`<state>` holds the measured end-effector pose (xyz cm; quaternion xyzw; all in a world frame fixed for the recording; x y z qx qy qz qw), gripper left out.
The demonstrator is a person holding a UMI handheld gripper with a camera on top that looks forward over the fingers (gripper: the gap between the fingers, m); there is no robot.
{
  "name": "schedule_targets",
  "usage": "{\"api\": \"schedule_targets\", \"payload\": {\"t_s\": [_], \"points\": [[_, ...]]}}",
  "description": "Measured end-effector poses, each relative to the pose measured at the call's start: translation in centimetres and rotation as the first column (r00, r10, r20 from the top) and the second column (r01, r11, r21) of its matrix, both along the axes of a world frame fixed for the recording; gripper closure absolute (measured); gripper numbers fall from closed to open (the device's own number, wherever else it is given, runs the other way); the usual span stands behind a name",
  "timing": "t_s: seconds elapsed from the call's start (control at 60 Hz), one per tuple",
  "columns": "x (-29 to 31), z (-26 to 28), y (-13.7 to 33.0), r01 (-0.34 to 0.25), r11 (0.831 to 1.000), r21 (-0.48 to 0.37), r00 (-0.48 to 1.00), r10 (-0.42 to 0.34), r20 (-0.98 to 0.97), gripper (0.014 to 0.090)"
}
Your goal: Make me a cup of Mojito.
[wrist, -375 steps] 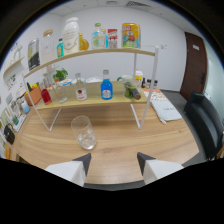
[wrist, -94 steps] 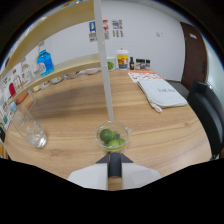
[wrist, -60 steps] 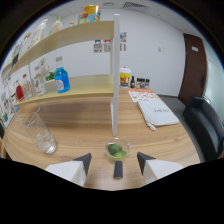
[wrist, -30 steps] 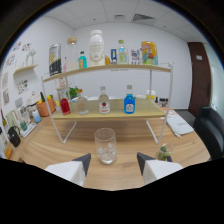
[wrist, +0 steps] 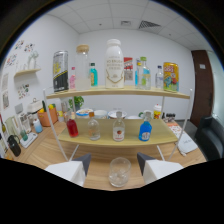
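Observation:
A clear drinking glass (wrist: 119,172) stands upright on the wooden table, between my fingertips and slightly ahead of them, with gaps at both sides. Something pale lies in its bottom; I cannot tell what. My gripper (wrist: 114,161) is open, its white fingers (wrist: 67,172) spread to either side of the glass. Beyond the glass, a two-tier wooden shelf (wrist: 115,143) carries bottles. On the lower tier are a red bottle (wrist: 72,127), two clear bottles (wrist: 118,131) and a blue bottle (wrist: 145,131).
The upper tier holds a big white bottle (wrist: 114,65), a dark can (wrist: 60,71), a teal bottle (wrist: 93,75) and a yellow can (wrist: 170,76). White bowls sit behind the lower bottles. A dark chair (wrist: 210,142) stands to the right, and small items line the left wall.
The view has swung back from the small dish of green pieces to face the shelf squarely and closer. The glass now sits centred between the fingers, and the dish is out of sight.

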<state>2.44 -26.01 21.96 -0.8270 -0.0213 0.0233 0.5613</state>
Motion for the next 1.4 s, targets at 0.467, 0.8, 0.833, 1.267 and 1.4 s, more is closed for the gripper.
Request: {"api": "schedule_targets", "payload": {"t_s": [0.467,0.8,0.833,1.267,1.4], "points": [[0.8,-2.1,13.4,0.034,0.996,-0.082,0.999,-0.035,-0.005,0.0345],[0.9,-4.1,15.2,0.038,0.995,-0.095,0.999,-0.039,-0.017,0.0686],[0.9,-4.1,15.2,0.034,0.995,-0.095,0.999,-0.036,-0.016,0.0686],[3.0,-0.9,10.0,0.017,0.997,-0.072,1.000,-0.017,-0.008,0.0711],[5.8,-1.5,7.0,0.049,0.996,-0.081,0.999,-0.049,0.004,0.0711]]}}
